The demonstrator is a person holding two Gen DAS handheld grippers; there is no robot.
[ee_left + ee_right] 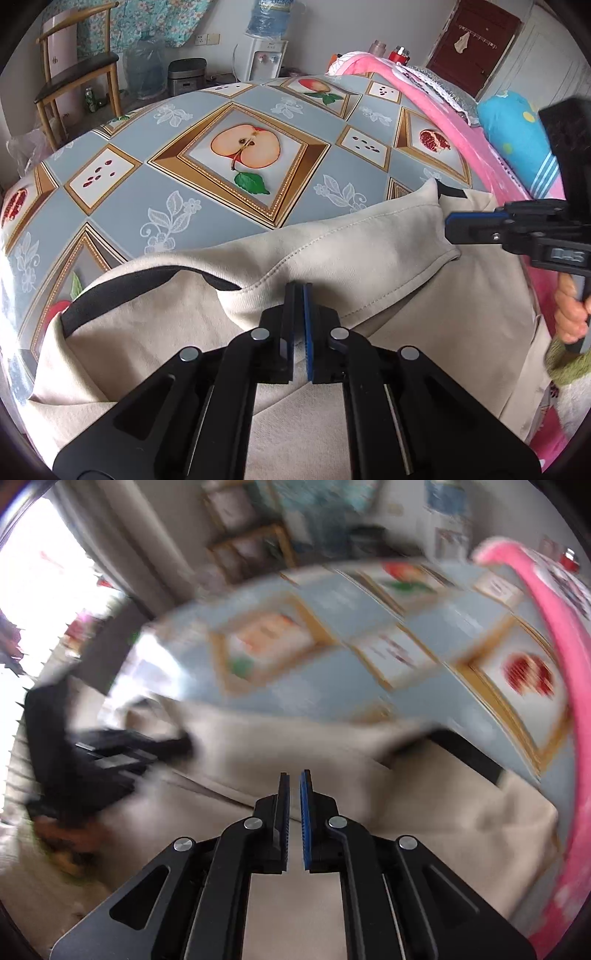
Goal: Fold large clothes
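A beige garment (pixel 369 236) with black trim lies spread over the near half of the fruit-patterned tablecloth (pixel 184 206). One fold with a stitched hem lies across it. My left gripper (pixel 299 290) is shut, its tips pinching that stitched fold. My right gripper (pixel 448 229) comes in from the right, held by a hand (pixel 570 314), and hovers over the garment's right part. The right wrist view is blurred. It shows the right gripper (pixel 295 775) shut with nothing between its pads, above the beige garment (pixel 443 812). The left gripper (pixel 147 749) is a dark smear at the left.
A pink blanket (pixel 461 122) runs along the table's right side, with a blue cushion (pixel 517 129) behind it. Beyond the table's far edge stand a wooden chair (pixel 74 74), a rice cooker (pixel 186 75) and a water dispenser (pixel 266 55).
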